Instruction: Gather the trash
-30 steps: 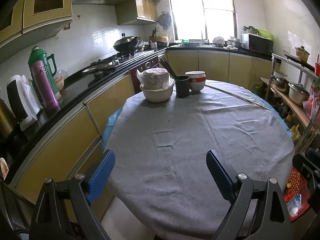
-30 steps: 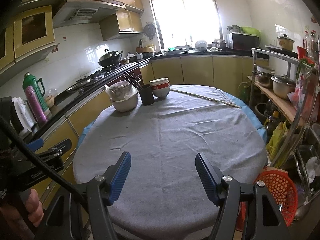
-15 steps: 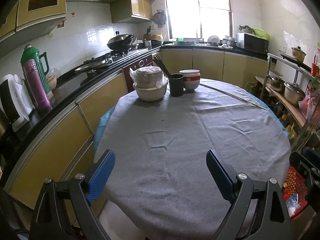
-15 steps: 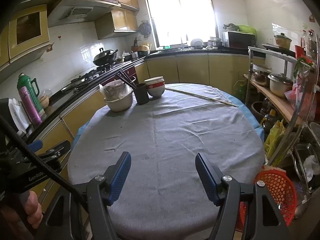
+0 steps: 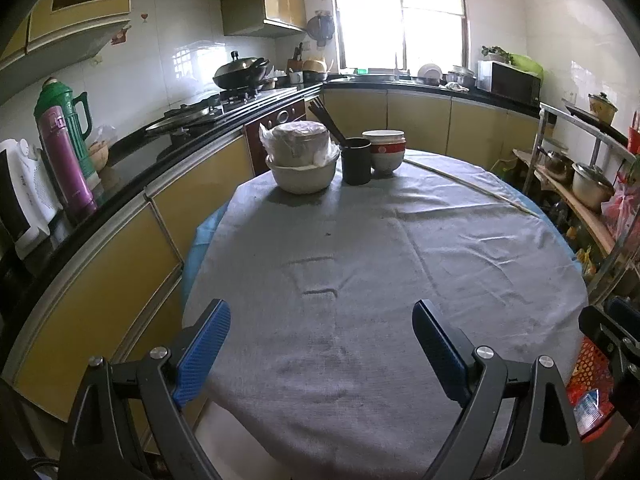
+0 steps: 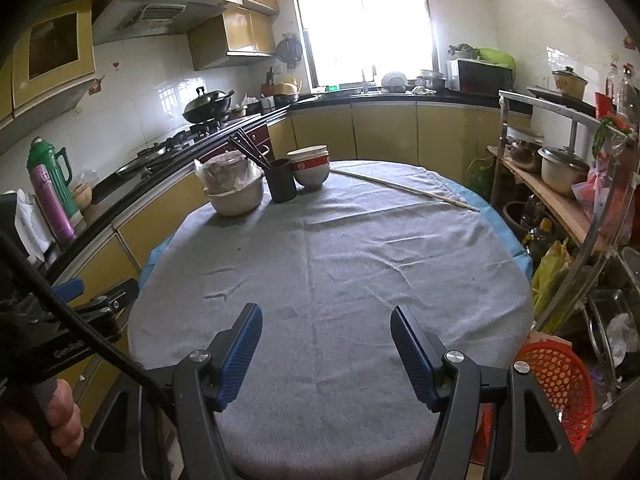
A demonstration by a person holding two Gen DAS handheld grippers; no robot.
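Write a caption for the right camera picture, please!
Open right gripper above a grey-clothed table, red basket beside.

1. Left gripper [image 5: 321,340]: black frame, ribbed blue pads, silver screws.
2. Right gripper [image 6: 326,346]: same build.
3. Lower left of right view: black cable [image 6: 80,320], white "GenRob" lettering, hand [image 6: 60,416] on handle.

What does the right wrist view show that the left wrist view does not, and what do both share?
Only the right wrist view shows the person's hand holding the left hand-held gripper and the yellow plastic bag. Only the left wrist view shows the white appliance on the counter. Both share the round grey-clothed table, the black cup of chopsticks and the red mesh basket.
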